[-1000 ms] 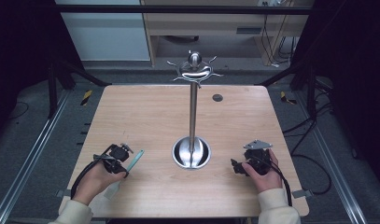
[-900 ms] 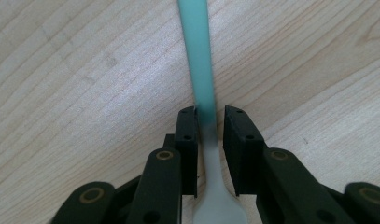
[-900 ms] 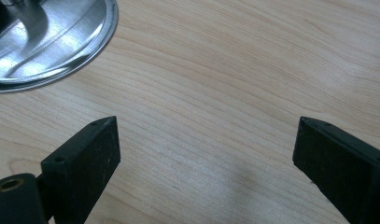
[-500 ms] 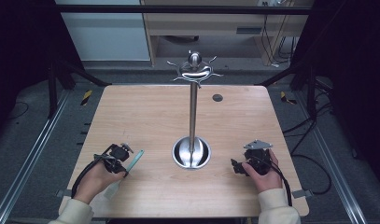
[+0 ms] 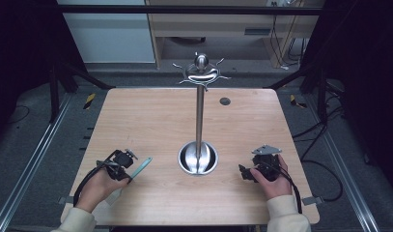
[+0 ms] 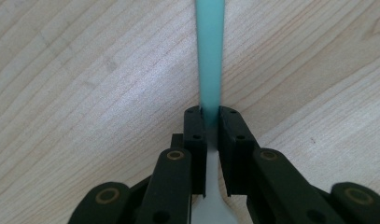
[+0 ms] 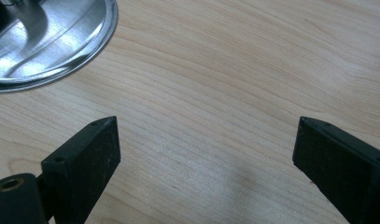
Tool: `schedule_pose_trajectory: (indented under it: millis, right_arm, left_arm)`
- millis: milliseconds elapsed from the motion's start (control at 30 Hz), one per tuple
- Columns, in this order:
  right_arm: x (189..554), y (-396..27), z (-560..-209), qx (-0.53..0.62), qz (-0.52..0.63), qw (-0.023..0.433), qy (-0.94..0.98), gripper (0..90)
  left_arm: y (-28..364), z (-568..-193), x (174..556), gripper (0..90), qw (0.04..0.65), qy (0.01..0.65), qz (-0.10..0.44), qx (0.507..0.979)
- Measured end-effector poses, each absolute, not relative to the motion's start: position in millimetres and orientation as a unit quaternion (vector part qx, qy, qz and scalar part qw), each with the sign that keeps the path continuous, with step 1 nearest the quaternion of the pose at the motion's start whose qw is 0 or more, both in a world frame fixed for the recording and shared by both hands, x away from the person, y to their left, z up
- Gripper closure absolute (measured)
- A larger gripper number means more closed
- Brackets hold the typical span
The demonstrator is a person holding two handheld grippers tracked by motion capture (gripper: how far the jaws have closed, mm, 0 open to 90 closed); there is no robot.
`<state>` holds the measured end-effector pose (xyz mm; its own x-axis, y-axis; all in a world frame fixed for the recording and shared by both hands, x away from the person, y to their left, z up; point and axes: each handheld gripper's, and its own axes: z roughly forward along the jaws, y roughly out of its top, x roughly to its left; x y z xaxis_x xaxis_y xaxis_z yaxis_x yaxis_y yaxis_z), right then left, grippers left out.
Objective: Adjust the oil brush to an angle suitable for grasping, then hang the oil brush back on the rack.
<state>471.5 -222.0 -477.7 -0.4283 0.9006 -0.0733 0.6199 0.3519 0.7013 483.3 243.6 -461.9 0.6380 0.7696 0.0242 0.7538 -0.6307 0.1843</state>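
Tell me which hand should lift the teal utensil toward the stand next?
Left. The left gripper has just closed its fingers around the teal utensil; the right gripper is open and empty.

My left claw (image 6: 210,122) is black, with small brass-coloured rivets at its joints. The utensil (image 6: 210,56) in it has a pale turquoise handle that turns milky white toward my hand. My right claw (image 7: 204,154) is black too, topped by a grey plate. The surface (image 5: 150,121) is light wood with fine wavy grain. Right of the utensil, the stand (image 5: 198,157) is mirror-bright silver.
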Motion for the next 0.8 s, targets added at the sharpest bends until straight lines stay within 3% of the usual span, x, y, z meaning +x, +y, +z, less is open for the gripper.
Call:
schedule_pose_trajectory:
  millis: [267, 800]
  right_arm:
    - [471.5, -222.0, -477.7, 0.482, 0.303, 0.232, 0.789, 8.1]
    - [471.6, -222.8, -477.1, 0.481, 0.309, 0.237, 0.785, 8.1]
  left_arm:
    - [248.8, -446.1, 476.4, 81.9, 0.108, 0.414, 0.069, 0.901]
    - [258.6, -394.4, 452.3, 81.9, 0.234, 0.395, 0.136, 0.878]
